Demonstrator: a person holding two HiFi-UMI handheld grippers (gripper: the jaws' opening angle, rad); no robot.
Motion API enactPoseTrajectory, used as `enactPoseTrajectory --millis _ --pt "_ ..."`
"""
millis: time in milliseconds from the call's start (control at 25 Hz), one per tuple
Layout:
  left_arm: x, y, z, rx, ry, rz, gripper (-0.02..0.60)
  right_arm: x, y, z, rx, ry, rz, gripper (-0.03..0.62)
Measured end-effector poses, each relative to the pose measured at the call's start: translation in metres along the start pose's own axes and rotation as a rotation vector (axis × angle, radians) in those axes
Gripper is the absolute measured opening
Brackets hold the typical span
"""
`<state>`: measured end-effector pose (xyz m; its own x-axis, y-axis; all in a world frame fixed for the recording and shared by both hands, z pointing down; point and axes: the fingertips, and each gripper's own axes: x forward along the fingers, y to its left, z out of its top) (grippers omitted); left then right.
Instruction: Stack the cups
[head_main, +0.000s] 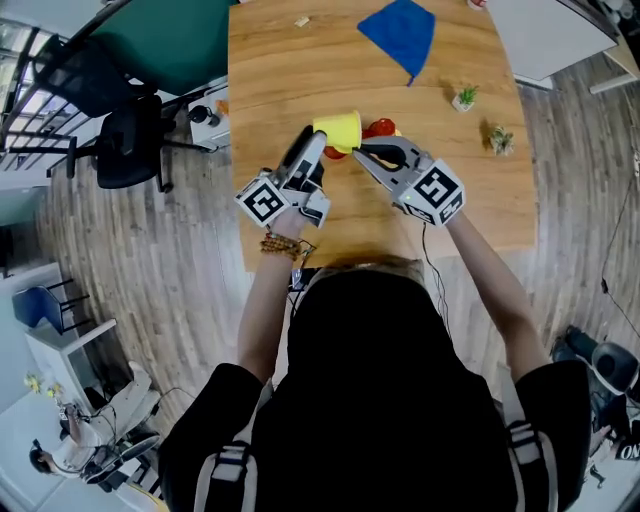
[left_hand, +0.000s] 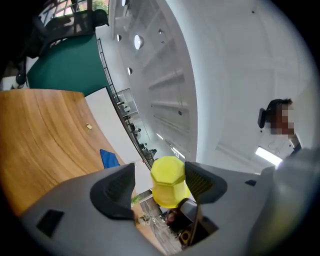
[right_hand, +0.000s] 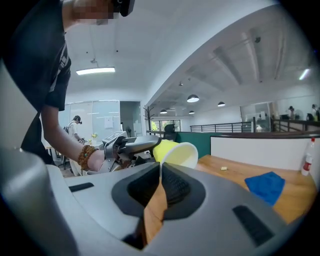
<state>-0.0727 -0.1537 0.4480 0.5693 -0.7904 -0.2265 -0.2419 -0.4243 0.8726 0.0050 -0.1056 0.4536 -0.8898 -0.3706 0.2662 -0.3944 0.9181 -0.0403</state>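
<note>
The wooden table (head_main: 280, 80) carries a blue cloth (head_main: 400, 35) at its far side, two small potted plants (head_main: 464, 98) toward the right edge and a pale scrap (head_main: 302, 21) near the far left corner. A black office chair (head_main: 125, 150) stands on the floor off the table's left side. Red items (head_main: 380, 128) lie just beyond the grippers, mostly hidden by them, so their shape cannot be told.

The yellow cup (head_main: 338, 130) hangs above the table's middle, tipped on its side. Its long axis runs across, with the closed base toward the left gripper (left_hand: 160, 182) and the open mouth toward the right gripper (right_hand: 160, 167).

The left gripper's jaws stand spread wide, with the cup's base between them and a gap on one side. The right gripper's jaws are pressed together, pinching the cup's wall at the rim.
</note>
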Motion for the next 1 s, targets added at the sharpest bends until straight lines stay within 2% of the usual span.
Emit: enactPoseTrajectory --millis 80,160,240,320,360,440,520,600,720,800,880,1000 --pt "0.000 0.002 -0.006 -0.053 0.002 -0.006 0.314 -0.002 0.003 -0.001 0.008 -0.010 0.003 0.023" --pt "0.003 -0.002 -0.012 -0.056 0.024 -0.016 0.313 -0.005 0.004 -0.004 0.036 -0.015 0.005 0.023" --pt "0.008 -0.006 -0.018 0.004 0.056 -0.011 0.311 -0.008 0.005 -0.011 0.063 -0.006 0.001 0.025" --pt "0.013 -0.013 -0.019 0.102 0.089 -0.001 0.272 -0.008 0.007 -0.020 0.066 0.013 -0.007 0.028" --pt "0.016 -0.016 -0.019 0.144 0.104 0.006 0.272 -0.009 0.008 -0.024 0.065 0.024 -0.013 0.034" --pt "0.020 -0.018 -0.016 0.229 0.131 0.027 0.268 -0.011 0.009 -0.029 0.074 0.040 -0.030 0.095" --pt "0.027 -0.018 -0.012 0.349 0.171 0.062 0.268 -0.016 0.006 -0.036 0.091 0.052 -0.057 0.117" --pt "0.038 -0.016 -0.012 0.522 0.245 0.101 0.268 -0.023 0.005 -0.045 0.105 0.068 -0.086 0.114" --pt "0.054 -0.014 -0.028 0.823 0.418 0.129 0.268 -0.035 0.008 -0.055 0.130 0.086 -0.119 0.112" --pt "0.064 -0.009 -0.045 0.982 0.533 0.116 0.268 -0.041 0.010 -0.063 0.155 0.089 -0.141 0.109" --pt "0.071 -0.001 -0.063 1.080 0.625 0.095 0.268 -0.045 0.011 -0.069 0.179 0.090 -0.165 0.101" --pt "0.076 0.015 -0.088 1.153 0.736 0.068 0.268 -0.052 0.013 -0.077 0.210 0.092 -0.196 0.095"
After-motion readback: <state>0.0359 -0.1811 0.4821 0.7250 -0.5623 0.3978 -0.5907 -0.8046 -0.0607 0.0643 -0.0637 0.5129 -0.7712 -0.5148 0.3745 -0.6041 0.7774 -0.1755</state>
